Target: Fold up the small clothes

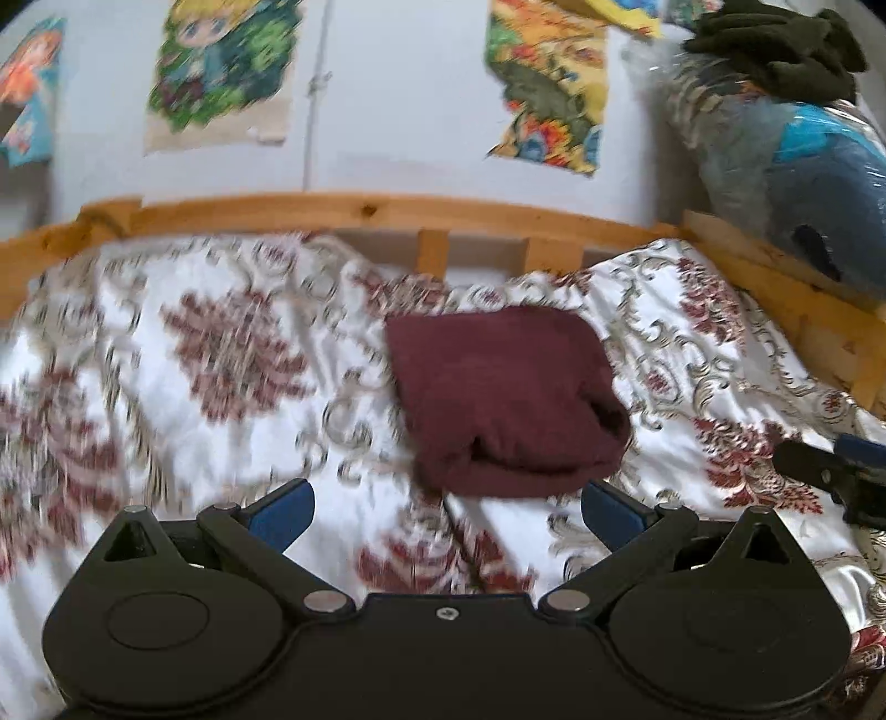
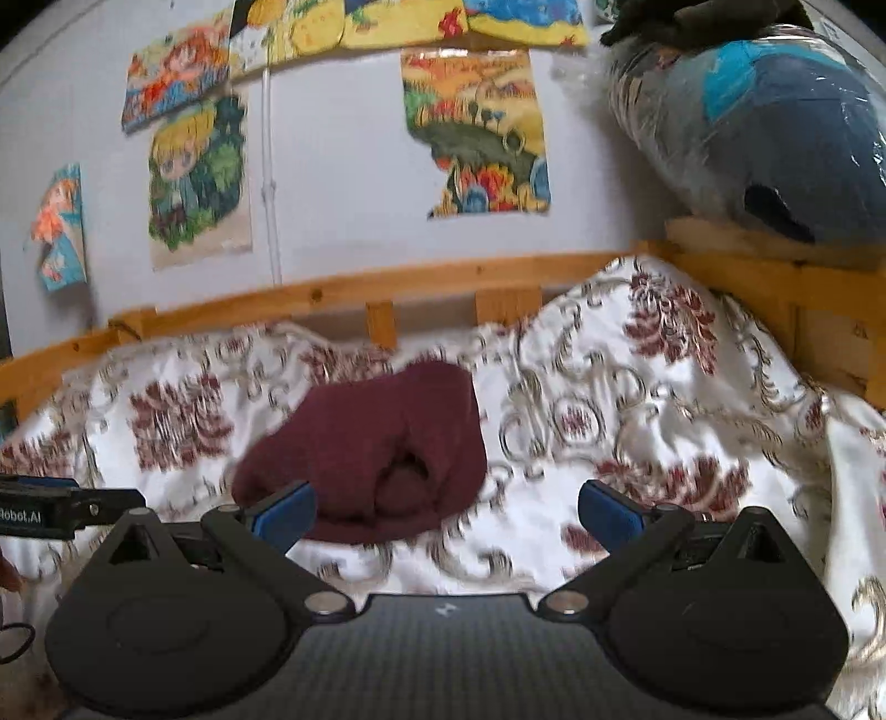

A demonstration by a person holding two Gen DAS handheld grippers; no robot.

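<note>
A dark maroon garment (image 1: 501, 399) lies folded into a thick bundle on the white bedspread with red floral print (image 1: 221, 354). My left gripper (image 1: 446, 512) is open and empty, just in front of the bundle's near edge. In the right wrist view the same maroon garment (image 2: 365, 448) lies ahead and left of centre. My right gripper (image 2: 446, 512) is open and empty, its left fingertip (image 2: 285, 512) close to the bundle's near edge. The right gripper's side also shows in the left wrist view (image 1: 830, 476), and the left gripper's side in the right wrist view (image 2: 55, 507).
A wooden bed rail (image 1: 360, 213) runs along the far side and the right side (image 1: 803, 310). A blue plush in plastic (image 1: 819, 177) sits at the right with dark clothing (image 1: 775, 44) on top. Posters (image 2: 476, 133) hang on the white wall.
</note>
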